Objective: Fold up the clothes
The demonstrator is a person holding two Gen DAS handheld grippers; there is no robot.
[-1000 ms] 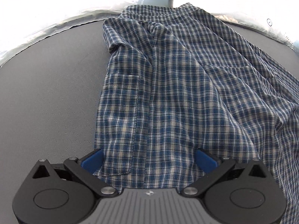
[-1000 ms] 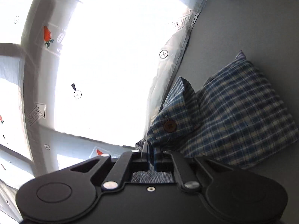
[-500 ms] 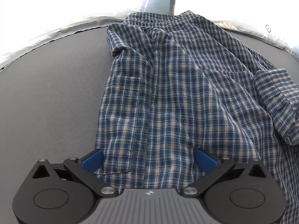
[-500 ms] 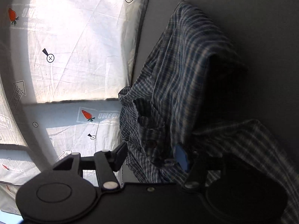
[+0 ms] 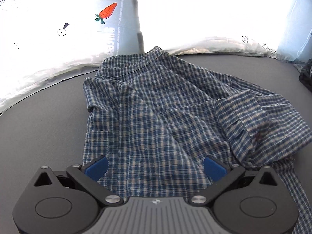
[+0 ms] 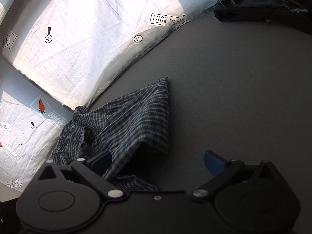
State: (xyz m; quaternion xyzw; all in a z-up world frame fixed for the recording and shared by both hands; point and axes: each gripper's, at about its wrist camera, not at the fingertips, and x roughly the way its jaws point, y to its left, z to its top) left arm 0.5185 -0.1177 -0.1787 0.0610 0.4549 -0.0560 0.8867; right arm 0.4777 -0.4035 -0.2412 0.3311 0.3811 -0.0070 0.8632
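Shirt [image 5: 156,117]: blue plaid, spread on the grey table [image 5: 39,126], collar up at 12 o'clock against the white sheet [image 5: 48,72], hem down at 6 under the left gripper
Sleeve [image 5: 259,124]: folded in over the shirt's body at 3 o'clock, bunched, cuff end toward the middle
Pocket [image 5: 97,142]: chest pocket showing at 9 o'clock of the shirt, flat
Left gripper [image 5: 156,168]: tongs spread wide, blue pads [image 5: 97,166] standing either side of the hem; cloth lies between them, neither pad pressing it, nothing gripped
Right gripper [image 6: 158,162]: tongs opening right now, already wide; the left pad sits against dark plaid folds at 9 o'clock, the right pad [image 6: 213,164] over bare table at 3; nothing pinched
Shirt, right view [image 6: 136,120]: in shadow, a flat folded corner pointing to 12 o'clock, rumpled folds trailing off to 8 o'clock toward the sheet
Table, right view [image 6: 234,97]: grey, bare from centre out to 3 o'clock
Sheet, right view [image 6: 87,39]: white, creased, sunlit, filling 9 to 12 o'clock, printed with arrows, crossed circles and a red carrot [image 6: 41,106]
Carrot, left view [image 5: 106,12]: on the sheet at 11 o'clock, beyond the collar
Dark clothes [image 6: 263,5]: heaped at 1 o'clock on the far table edge, well apart from the shirt
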